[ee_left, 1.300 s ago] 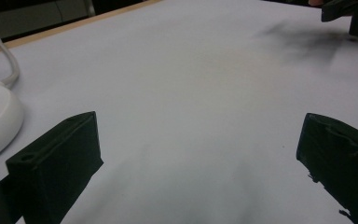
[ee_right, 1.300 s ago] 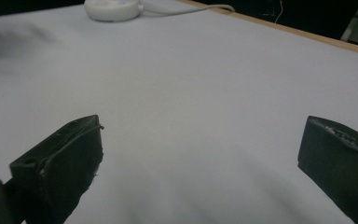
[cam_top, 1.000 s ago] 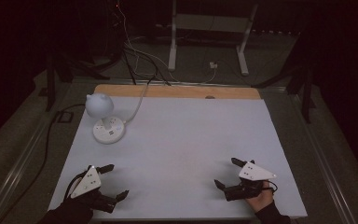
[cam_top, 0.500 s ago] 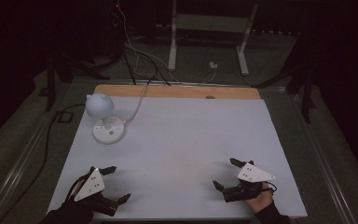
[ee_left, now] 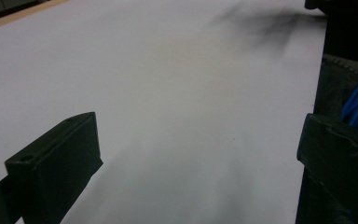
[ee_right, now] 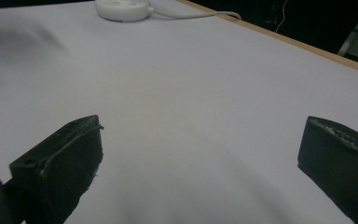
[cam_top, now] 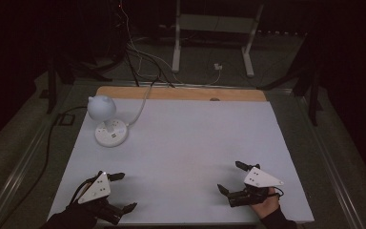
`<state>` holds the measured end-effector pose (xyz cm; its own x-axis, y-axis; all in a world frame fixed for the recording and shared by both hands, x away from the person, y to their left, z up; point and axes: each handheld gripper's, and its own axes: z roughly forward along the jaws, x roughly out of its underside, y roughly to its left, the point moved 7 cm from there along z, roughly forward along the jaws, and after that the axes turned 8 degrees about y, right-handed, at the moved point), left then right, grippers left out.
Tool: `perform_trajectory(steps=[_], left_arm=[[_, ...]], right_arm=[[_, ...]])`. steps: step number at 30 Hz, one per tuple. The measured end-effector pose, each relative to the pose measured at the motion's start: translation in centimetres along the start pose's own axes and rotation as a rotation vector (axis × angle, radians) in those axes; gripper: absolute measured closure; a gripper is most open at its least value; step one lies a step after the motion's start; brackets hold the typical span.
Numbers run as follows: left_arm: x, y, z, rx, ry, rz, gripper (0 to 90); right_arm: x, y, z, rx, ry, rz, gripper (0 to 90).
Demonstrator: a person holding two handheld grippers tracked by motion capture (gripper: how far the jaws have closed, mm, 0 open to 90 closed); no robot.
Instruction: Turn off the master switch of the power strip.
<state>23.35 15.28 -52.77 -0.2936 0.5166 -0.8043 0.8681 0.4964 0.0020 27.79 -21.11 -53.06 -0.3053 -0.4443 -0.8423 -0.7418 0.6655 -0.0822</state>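
My left gripper [cam_top: 123,192] rests near the front left corner of the white table [cam_top: 186,143], held by a dark-gloved hand. Its jaws stand wide apart with nothing between them. In the left gripper view the left gripper [ee_left: 198,154] looks along bare white tabletop. My right gripper [cam_top: 232,177] sits near the front right, also open and empty, jaws pointing left. In the right gripper view the right gripper [ee_right: 200,154] faces across the table toward the lamp base [ee_right: 121,9].
A small white round-headed lamp [cam_top: 101,107] stands on a round base [cam_top: 111,133] at the back left, its cable [cam_top: 140,102] running off the far wooden edge [cam_top: 181,93]. Beyond are cables and a metal stand [cam_top: 209,28] on a dark floor.
The left gripper has drifted slightly toward the front edge. The right gripper has barely moved. Both stay open.
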Motion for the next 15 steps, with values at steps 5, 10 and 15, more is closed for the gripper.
perform_trajectory(steps=[5, 10, 15], left_arm=[[-0.7, 0.0, -0.3, 0.009, -0.007, 0.017, 0.1], [-1.2, 0.2, -0.7, 0.01, -0.018, 0.012, 0.1], [-1.7, 0.5, -1.0, 0.007, -0.028, 0.005, 0.1]], right_arm=[[-0.1, 0.0, -0.1, 0.005, -0.007, -0.001, 0.0], [-0.2, 0.1, -0.2, 0.003, -0.008, -0.002, 0.0], [-0.2, 0.1, -0.2, 0.002, -0.013, 0.002, 0.0]])
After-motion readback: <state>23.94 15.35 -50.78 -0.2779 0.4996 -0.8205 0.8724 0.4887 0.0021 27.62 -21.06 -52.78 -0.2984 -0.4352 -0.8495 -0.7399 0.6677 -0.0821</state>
